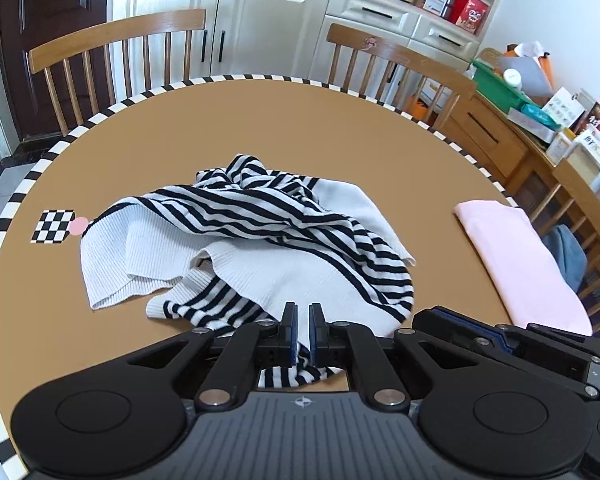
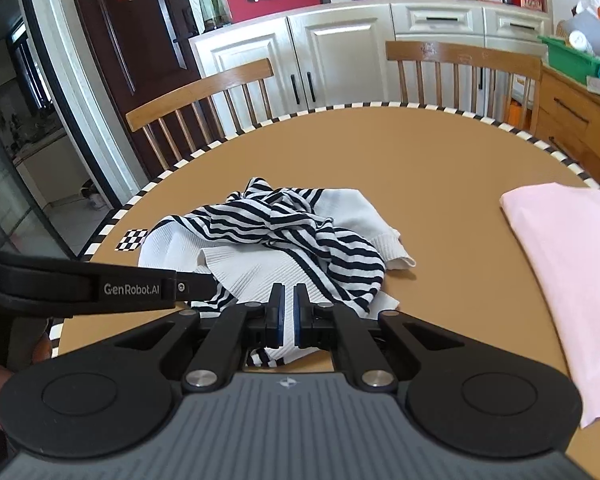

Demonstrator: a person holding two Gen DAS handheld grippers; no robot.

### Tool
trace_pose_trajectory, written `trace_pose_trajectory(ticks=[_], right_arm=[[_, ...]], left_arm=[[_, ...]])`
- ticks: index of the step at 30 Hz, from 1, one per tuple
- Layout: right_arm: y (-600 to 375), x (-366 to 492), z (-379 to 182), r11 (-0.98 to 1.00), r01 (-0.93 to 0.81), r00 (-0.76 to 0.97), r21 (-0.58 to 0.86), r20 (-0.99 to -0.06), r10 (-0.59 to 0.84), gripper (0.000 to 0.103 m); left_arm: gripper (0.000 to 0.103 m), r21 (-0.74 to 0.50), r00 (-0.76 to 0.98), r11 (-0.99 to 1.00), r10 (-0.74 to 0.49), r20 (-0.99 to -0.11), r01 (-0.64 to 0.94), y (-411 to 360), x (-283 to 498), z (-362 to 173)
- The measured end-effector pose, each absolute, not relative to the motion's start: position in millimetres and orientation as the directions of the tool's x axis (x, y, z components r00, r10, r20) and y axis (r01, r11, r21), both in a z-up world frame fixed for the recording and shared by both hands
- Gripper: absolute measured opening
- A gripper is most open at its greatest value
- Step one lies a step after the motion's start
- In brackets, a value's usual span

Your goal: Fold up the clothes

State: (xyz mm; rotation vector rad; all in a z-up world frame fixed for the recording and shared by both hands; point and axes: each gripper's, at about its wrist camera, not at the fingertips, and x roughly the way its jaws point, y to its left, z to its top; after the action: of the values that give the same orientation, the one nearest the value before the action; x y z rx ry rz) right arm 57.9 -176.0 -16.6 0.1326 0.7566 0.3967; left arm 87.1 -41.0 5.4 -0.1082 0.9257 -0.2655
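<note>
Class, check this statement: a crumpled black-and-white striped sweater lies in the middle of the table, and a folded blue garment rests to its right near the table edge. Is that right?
One detail is wrong: the folded garment is pink, not blue, as the right wrist view shows plainly. The rest stands: the striped sweater lies crumpled mid-table, with the pink piece to its right near the edge.

Right tool (image 2: 288, 312), nearly closed, sits over the crumpled striped sweater (image 2: 276, 240) on the table (image 2: 440, 184).
</note>
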Motion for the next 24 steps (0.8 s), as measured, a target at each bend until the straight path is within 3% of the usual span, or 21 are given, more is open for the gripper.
trace_pose_trajectory(ticks=[2, 3, 4, 6, 8, 10, 11, 12, 14, 15, 16, 17, 19, 20, 21, 24], right_arm=[[-177, 55, -17, 0.928, -0.289, 0.659, 0.234, -0.655, 0.37, 0.011], [-176, 54, -19, 0.938, -0.283, 0.66, 0.203, -0.669, 0.343, 0.025], [-175, 52, -21, 0.94, -0.291, 0.666, 0.177, -0.668, 0.332, 0.054], [-172, 49, -28, 0.938, -0.319, 0.682, 0.138, -0.653, 0.328, 0.074], [-166, 58, -40, 0.937, -0.337, 0.672, 0.093, -0.673, 0.309, 0.074], [-161, 75, -55, 0.944, -0.321, 0.645, 0.079, -0.712, 0.279, 0.074], [-160, 86, -62, 0.95, -0.297, 0.63, 0.094, -0.729, 0.269, 0.074], [-158, 97, -68, 0.955, -0.276, 0.613, 0.109, -0.745, 0.262, 0.074], [-153, 110, -78, 0.957, -0.268, 0.595, 0.115, -0.761, 0.258, 0.072], [-149, 115, -83, 0.952, -0.28, 0.573, 0.124, -0.774, 0.269, 0.063], [-146, 119, -88, 0.947, -0.292, 0.551, 0.133, -0.786, 0.28, 0.045], [-144, 122, -92, 0.946, -0.29, 0.534, 0.142, -0.797, 0.283, 0.04], [-143, 119, -90, 0.944, -0.293, 0.55, 0.153, -0.78, 0.298, 0.016], [-143, 117, -87, 0.939, -0.303, 0.552, 0.163, -0.774, 0.312, 0.016], [-143, 114, -84, 0.934, -0.32, 0.559, 0.157, -0.765, 0.32, 0.014], [-144, 103, -71, 0.919, -0.368, 0.577, 0.14, -0.741, 0.344, 0.013]], left_arm=[[0.006, -0.204, 0.575, 0.962, -0.273, -0.771, 0.183, -41, 83, 6], [0.006, -0.199, 0.576, 0.962, -0.271, -0.771, 0.186, -41, 81, 6], [0.006, -0.192, 0.577, 0.964, -0.265, -0.772, 0.186, -41, 80, 5], [0.006, -0.18, 0.579, 0.967, -0.252, -0.776, 0.18, -41, 81, 2], [0.008, -0.154, 0.583, 0.972, -0.231, -0.779, 0.18, -41, 85, -3], [0.027, -0.111, 0.589, 0.982, -0.181, -0.788, 0.154, -40, 94, -13], [0.054, -0.102, 0.587, 0.985, -0.165, -0.793, 0.139, -37, 101, -19], [0.072, -0.114, 0.582, 0.985, -0.167, -0.796, 0.127, -34, 108, -26], [0.08, -0.136, 0.572, 0.985, -0.172, -0.802, 0.106, -31, 124, -39], [0.08, -0.144, 0.567, 0.985, -0.174, -0.805, 0.098, -30, 131, -44], [0.08, -0.132, 0.558, 0.987, -0.162, -0.814, 0.095, -31, 139, -49], [0.078, -0.12, 0.553, 0.988, -0.154, -0.819, 0.097, -33, 144, -53], [0.055, -0.116, 0.543, 0.987, -0.156, -0.825, 0.108, -35, 152, -60], [0.023, -0.138, 0.529, 0.984, -0.176, -0.83, 0.11, -34, 155, -62], [0.005, -0.163, 0.508, 0.981, -0.195, -0.839, 0.107, -33, 158, -64], [0.005, -0.167, 0.51, 0.977, -0.21, -0.834, 0.13, -33, 154, -61]])
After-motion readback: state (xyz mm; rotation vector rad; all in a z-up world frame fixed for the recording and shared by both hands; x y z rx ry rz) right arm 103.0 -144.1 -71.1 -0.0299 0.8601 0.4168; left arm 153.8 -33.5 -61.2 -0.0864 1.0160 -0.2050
